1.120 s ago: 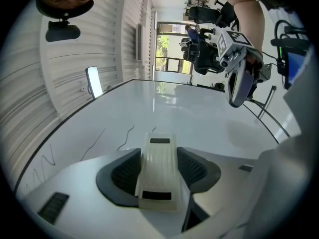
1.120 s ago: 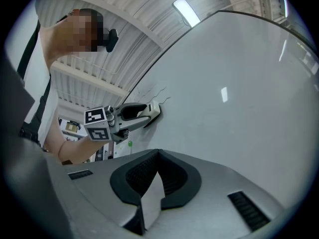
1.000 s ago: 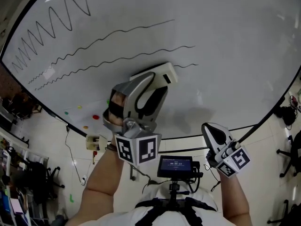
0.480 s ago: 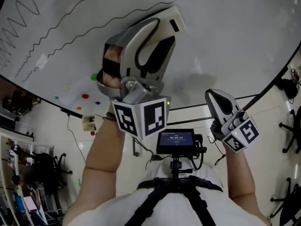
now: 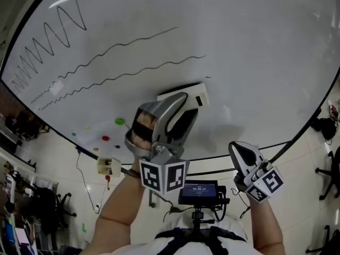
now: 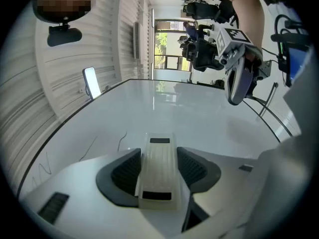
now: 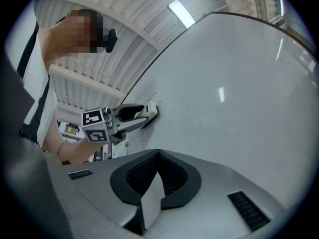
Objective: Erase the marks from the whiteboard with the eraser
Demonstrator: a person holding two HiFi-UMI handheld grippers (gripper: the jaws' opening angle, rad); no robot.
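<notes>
Your left gripper (image 5: 179, 104) has its jaws clamped on the eraser (image 5: 192, 95). In the left gripper view, the pale eraser sits tight between the two dark pads (image 6: 124, 171), and its far end pokes out past them. The eraser rests against the whiteboard (image 5: 255, 47), in the lower middle part of it.

Look at the marks on the board. A big zigzag (image 5: 49, 40) is at the top left. Two long wavy lines run across from the left. The upper wavy line (image 5: 117, 47) ends well above the eraser. The lower wavy line (image 5: 123, 74) ends just above the eraser. A tiny dark mark (image 5: 207, 77) sits near the eraser's top right corner. The right half of the board has no lines on it.

Down near the bottom left edge of the board there are some small coloured dots. One is a green dot (image 5: 120, 122) and one is a red dot (image 5: 105, 138). They are to the left of your left gripper.

Your right gripper (image 5: 239, 149) is lower down and to the right, well apart from the eraser. Its jaws are together and they hold nothing. It points up at the board.

A small screen (image 5: 197, 191) sits on your chest, between your two arms.
</notes>
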